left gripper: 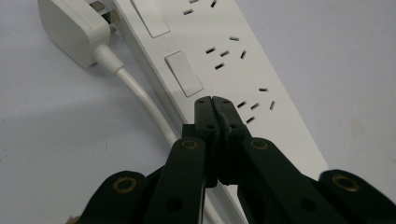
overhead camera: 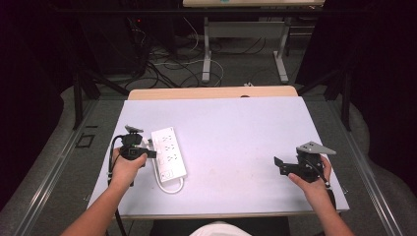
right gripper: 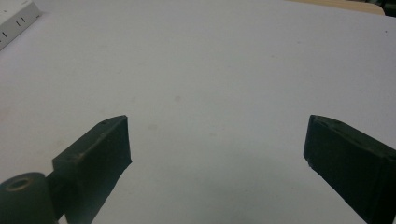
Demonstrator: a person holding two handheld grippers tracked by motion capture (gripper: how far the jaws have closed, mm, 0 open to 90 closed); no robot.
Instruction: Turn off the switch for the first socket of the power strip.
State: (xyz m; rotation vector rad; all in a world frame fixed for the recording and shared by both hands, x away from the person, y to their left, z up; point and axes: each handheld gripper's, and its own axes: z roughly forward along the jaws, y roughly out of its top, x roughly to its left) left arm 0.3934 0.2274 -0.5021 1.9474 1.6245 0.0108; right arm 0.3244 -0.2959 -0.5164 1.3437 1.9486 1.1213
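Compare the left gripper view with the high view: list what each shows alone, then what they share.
Left gripper view alone: the strip's rocker switches close up, the socket slots, and the left claw shut, its tips over the strip near a switch.
High view alone: the right claw open over bare table, both forearms, and the floor cables beyond.
Both: the white power strip, its plug and its cord.

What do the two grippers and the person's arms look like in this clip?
Both grippers are black with flat, blocky jaws. The left gripper has brass-coloured pivot rivets and a black cable trailing back. The right gripper carries a grey three-cornered plate on top. The forearms are bare, no sleeves.
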